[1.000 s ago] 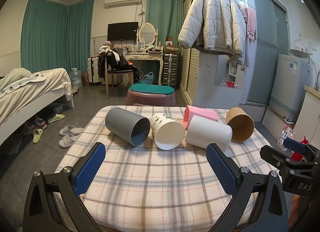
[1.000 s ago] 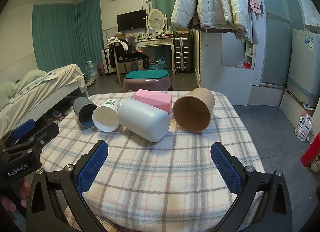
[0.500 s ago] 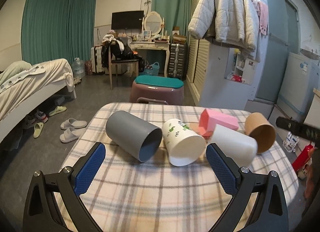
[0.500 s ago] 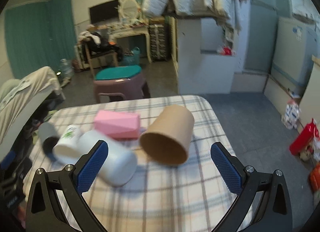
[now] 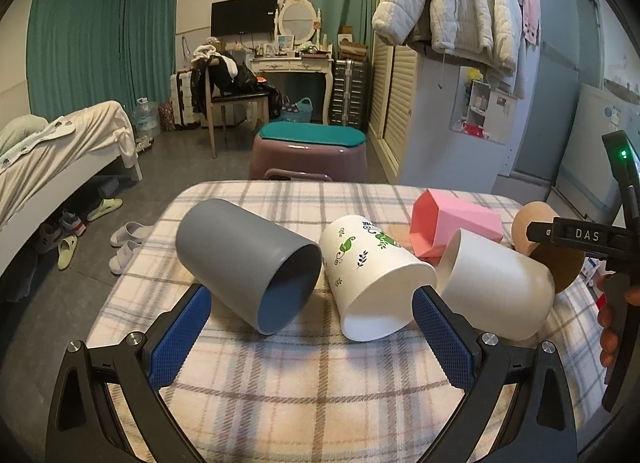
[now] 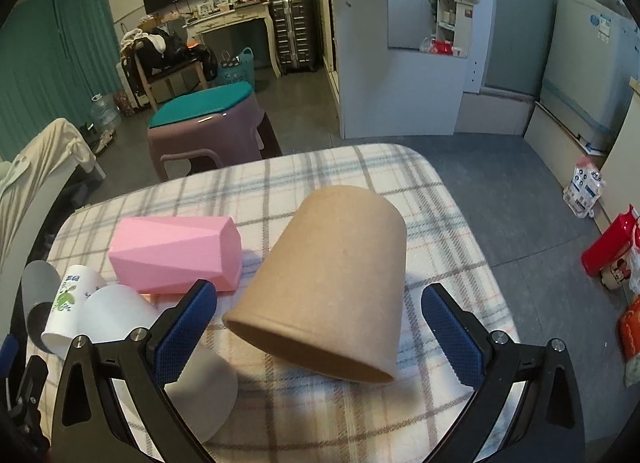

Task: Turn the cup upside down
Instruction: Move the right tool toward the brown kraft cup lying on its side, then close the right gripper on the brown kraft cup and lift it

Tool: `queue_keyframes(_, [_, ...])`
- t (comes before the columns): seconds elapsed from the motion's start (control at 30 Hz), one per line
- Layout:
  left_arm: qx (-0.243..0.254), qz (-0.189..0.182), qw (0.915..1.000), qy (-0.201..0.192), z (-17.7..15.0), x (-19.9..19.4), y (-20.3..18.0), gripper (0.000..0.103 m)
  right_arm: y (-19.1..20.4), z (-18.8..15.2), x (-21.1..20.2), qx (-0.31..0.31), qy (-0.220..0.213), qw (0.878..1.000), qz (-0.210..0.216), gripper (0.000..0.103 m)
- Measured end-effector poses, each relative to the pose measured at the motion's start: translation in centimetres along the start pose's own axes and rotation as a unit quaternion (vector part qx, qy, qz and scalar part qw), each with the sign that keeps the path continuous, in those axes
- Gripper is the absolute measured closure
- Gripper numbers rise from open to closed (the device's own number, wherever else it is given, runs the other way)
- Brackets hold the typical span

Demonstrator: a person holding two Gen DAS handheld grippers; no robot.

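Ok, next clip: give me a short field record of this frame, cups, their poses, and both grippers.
surface: plaid-covered table
cups: five, all lying on their sides
grey cup: leftmost, mouth toward the camera
leaf-print white cup: beside it
plain white cup: next along
pink faceted cup: behind the white ones
brown paper cup: rightmost
left gripper: open, empty, facing the grey and leaf-print cups
right gripper: open, straddling the brown paper cup, no contact visible

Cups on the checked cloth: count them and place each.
5, all on their sides: grey cup far left, leaf-print cup beside it, plain white cup, pink faceted cup behind, brown paper cup far right. None seems hidden.
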State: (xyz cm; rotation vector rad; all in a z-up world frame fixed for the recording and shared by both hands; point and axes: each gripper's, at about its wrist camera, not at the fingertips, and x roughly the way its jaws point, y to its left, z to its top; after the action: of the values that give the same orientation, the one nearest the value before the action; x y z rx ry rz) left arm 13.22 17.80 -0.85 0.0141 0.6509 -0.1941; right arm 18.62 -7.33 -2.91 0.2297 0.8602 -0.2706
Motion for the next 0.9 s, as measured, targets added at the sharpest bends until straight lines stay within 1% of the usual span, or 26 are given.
queue_keyframes(0.07, [0.001, -0.001, 1.0000, 0.002, 0.1, 0.3, 0.1, 0.000, 0.1, 0.2, 0.6, 0.005, 0.003, 1.000, 0.002, 0.002])
queue_keyframes(0.17, [0.001, -0.002, 1.0000, 0.003, 0.1, 0.4, 0.1, 0.000, -0.4, 0.2, 1.3, 0.025, 0.018, 0.999, 0.028, 0.010])
queue_keyframes(0.27, [0.002, -0.002, 1.0000, 0.003, 0.2, 0.0, 0.1, 0.000, -0.7, 0.1, 1.2, 0.024, 0.016, 0.999, 0.033, 0.011])
queue_keyframes(0.47, [0.003, -0.001, 0.9999, -0.010, 0.3, -1.2, -0.2, 0.000, -1.1, -1.0, -0.6, 0.016, 0.001, 0.999, 0.041, 0.013])
queue_keyframes(0.6, [0.002, -0.005, 0.9997, -0.022, 0.1, -2.6, -0.5, 0.000, -1.6, -2.3, -3.0, 0.008, -0.009, 0.999, 0.041, 0.013])
queue_keyframes(0.73, [0.003, -0.011, 0.9994, -0.032, -0.1, -4.1, -0.9, 0.000, -1.7, -3.6, -6.2, 0.004, -0.028, 0.998, 0.048, 0.013])
queue_keyframes(0.9, [0.002, -0.016, 0.9989, -0.045, -0.4, -5.8, -0.8, 0.000, -0.4, -4.8, -9.9, -0.017, -0.053, 0.996, 0.066, 0.013])
